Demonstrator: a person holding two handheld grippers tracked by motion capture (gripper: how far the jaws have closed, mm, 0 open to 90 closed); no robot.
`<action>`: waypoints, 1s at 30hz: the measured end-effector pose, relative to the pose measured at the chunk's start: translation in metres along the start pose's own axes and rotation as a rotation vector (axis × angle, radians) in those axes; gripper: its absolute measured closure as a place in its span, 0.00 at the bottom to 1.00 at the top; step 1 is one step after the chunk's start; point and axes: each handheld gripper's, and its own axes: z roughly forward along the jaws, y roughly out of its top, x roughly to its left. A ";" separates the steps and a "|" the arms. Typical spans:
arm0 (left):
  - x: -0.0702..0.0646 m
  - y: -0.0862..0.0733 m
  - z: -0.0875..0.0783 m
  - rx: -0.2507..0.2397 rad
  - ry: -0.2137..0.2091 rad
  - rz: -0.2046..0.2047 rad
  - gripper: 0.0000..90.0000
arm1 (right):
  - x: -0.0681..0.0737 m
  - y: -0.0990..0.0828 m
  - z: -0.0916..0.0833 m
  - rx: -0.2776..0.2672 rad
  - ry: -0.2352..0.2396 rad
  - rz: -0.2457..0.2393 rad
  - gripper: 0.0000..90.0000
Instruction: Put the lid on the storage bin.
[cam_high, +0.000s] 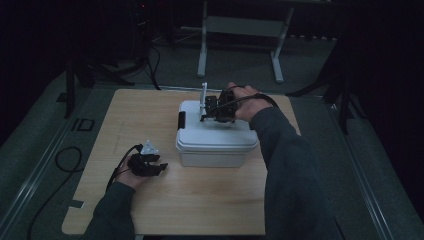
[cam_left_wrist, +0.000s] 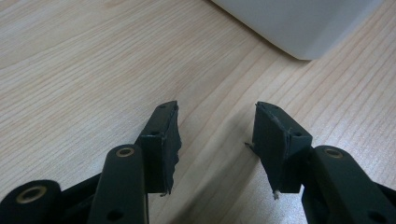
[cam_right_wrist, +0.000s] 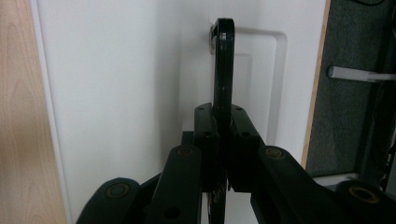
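A: Two grippers work around one white rectangular plastic storage box with a lid (cam_high: 216, 132), which sits near the middle of the pale wooden table (cam_high: 150, 205). From the high view, the right gripper (cam_high: 218, 111) hangs over the far end of the box lid, while the left gripper (cam_high: 148, 164) rests low on the wood, off the box's left side and apart from it.

B: And the left one's jaws?

A: In the left gripper view the left gripper (cam_left_wrist: 217, 140) has its jaws standing apart with bare wood grain between them. A rounded corner of the box (cam_left_wrist: 299, 23) lies ahead of them, not touched.

B: The right gripper view?

A: There the right gripper (cam_right_wrist: 223, 116) has its jaws pressed together on the black plastic folding carry handle (cam_right_wrist: 223, 60) of the box. The handle stands raised out of its recess in the white lid (cam_right_wrist: 116, 93), and the jaws clamp it near its middle.

B: So the step looks like lifting by that handle?

A: Probably. To do it well, the person should keep the clamp centred on the handle and pull straight up from the box, so it does not swing. The free left gripper could steady the box's near side if it tips.
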 end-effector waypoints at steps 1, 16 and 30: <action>0.000 0.000 0.000 0.000 0.000 0.000 0.56 | 0.000 0.001 0.000 -0.001 0.000 0.001 0.94; 0.000 0.000 0.000 -0.003 0.000 0.001 0.56 | -0.001 0.005 0.004 -0.002 -0.001 0.001 0.94; -0.001 0.000 -0.001 0.003 0.002 0.003 0.56 | 0.001 0.010 0.009 0.002 0.001 0.004 0.94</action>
